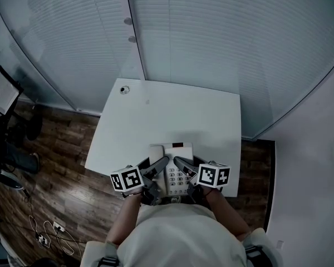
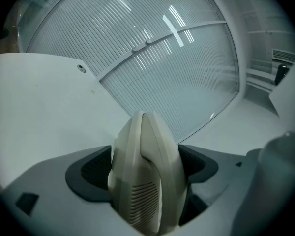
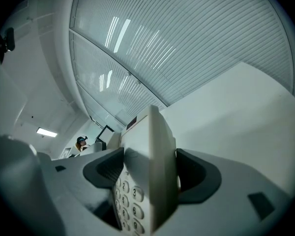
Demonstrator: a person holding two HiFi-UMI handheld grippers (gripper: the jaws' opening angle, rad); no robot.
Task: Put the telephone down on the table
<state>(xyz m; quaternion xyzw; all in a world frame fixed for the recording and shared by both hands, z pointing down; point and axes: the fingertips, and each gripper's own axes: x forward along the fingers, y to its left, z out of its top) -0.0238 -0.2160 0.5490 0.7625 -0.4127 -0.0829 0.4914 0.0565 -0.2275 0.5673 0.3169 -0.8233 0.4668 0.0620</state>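
Note:
A cream desk telephone with a keypad and a handset on its left side hangs between my two grippers over the near edge of the white table. My left gripper is shut on the telephone's handset side, with dark pads pressed on both faces. From the other side my right gripper is shut on the keypad edge, number keys showing beside the left pad. Whether the telephone's base touches the tabletop is hidden.
A small round grommet sits at the table's far left corner. Glass walls with blinds stand behind the table. A monitor and floor cables lie on the wooden floor to the left.

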